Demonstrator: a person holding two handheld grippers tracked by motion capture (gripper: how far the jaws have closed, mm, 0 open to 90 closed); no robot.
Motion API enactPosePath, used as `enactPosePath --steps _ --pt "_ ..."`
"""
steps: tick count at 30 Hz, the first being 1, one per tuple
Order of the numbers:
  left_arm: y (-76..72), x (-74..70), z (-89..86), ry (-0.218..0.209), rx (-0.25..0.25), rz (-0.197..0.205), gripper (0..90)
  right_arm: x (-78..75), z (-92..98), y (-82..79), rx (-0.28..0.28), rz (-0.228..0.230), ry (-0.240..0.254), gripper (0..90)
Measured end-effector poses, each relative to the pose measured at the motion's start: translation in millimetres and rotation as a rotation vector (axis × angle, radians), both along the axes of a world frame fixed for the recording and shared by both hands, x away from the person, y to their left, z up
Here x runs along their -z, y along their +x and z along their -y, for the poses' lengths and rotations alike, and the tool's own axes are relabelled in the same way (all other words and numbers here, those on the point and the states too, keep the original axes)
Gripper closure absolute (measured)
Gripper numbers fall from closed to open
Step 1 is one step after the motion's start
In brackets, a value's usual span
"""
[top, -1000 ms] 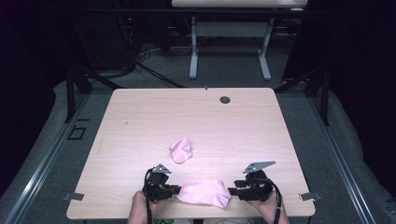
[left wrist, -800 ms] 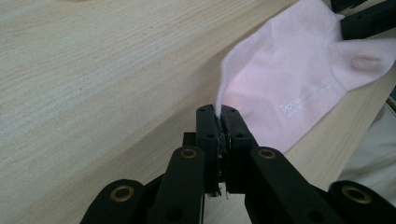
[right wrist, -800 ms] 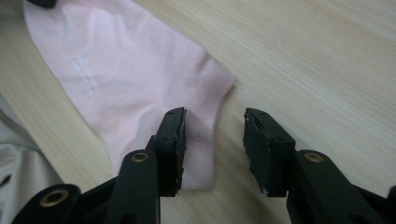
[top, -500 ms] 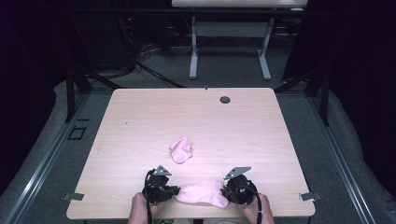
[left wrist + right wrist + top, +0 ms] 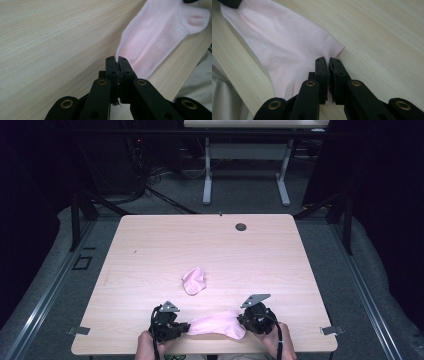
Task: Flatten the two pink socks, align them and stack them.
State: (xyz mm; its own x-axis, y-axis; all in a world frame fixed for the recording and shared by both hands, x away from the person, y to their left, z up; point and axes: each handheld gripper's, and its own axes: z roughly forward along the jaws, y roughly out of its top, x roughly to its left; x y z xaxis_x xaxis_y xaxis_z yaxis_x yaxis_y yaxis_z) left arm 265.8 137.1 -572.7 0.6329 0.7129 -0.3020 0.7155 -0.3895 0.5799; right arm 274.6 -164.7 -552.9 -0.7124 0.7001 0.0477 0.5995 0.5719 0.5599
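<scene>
High view: pink sock (image 5: 217,325) stretched flat at near edge of tabletop (image 5: 150,250), between left claw (image 5: 186,326) and right claw (image 5: 242,321); second pink sock (image 5: 194,280), bunched, lies apart toward centre

Left gripper view: left claw (image 5: 119,59) clamped tight on sock (image 5: 160,37) edge, fabric rising from jaws

Right gripper view: right claw (image 5: 329,60) jaws just closing, now pinched on sock (image 5: 284,45) corner; fabric flat on tabletop (image 5: 382,32)

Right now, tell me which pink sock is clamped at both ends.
The near-edge sock, stretched between left gripper and right gripper; the crumpled sock lies free mid-table.
</scene>
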Motion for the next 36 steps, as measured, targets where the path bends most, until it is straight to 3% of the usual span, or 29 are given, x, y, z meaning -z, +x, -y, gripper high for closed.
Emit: enactPosePath --steps 3,4,7,10,14,17,22,25,28,31,34,36 --pt "-0.6 -0.7 0.5 0.002 -0.003 0.002 88.2 5.7 -1.9 -1.9 -0.011 -0.006 -0.009 83.1" --pt "-0.2 -1.4 0.0 0.009 0.006 0.008 86.6 5.9 -1.2 -2.1 -0.011 -0.005 0.009 80.3" --pt "0.8 -5.3 -2.4 0.000 0.006 0.020 62.1 0.6 6.4 -0.4 -0.009 -0.002 0.052 66.7" --pt "3.2 -11.5 -6.9 -0.009 -0.013 0.047 43.1 -5.7 16.6 2.4 0.015 0.012 0.105 51.6" --pt "12.7 -20.7 -14.1 -0.009 -0.038 0.077 33.2 -10.0 27.2 7.0 0.063 0.023 0.146 31.2" --pt "25.7 -26.7 -20.1 -0.016 -0.049 0.087 25.2 -10.8 31.8 10.4 0.087 0.024 0.154 24.1" --pt "54.8 -35.9 -25.6 0.014 -0.083 0.132 20.7 -11.3 32.5 13.2 0.108 0.025 0.153 17.0" --pt "74.1 -39.8 -25.8 0.019 -0.095 0.133 14.2 -12.1 32.5 14.4 0.113 0.027 0.158 14.9" --pt "92.0 -42.8 -20.4 0.050 -0.087 0.129 11.6 -13.8 32.5 16.0 0.125 0.022 0.170 14.0" --pt "109.6 -41.2 -13.8 0.076 -0.086 0.122 15.3 -15.8 31.9 18.0 0.127 0.029 0.170 14.5" --pt "126.3 -36.5 -9.4 0.063 -0.065 0.084 22.4 -16.8 31.8 19.3 0.122 0.020 0.160 15.1" --pt "133.0 -34.4 -3.9 0.094 -0.064 0.102 26.5 -15.3 31.6 19.9 0.128 0.021 0.166 15.3"
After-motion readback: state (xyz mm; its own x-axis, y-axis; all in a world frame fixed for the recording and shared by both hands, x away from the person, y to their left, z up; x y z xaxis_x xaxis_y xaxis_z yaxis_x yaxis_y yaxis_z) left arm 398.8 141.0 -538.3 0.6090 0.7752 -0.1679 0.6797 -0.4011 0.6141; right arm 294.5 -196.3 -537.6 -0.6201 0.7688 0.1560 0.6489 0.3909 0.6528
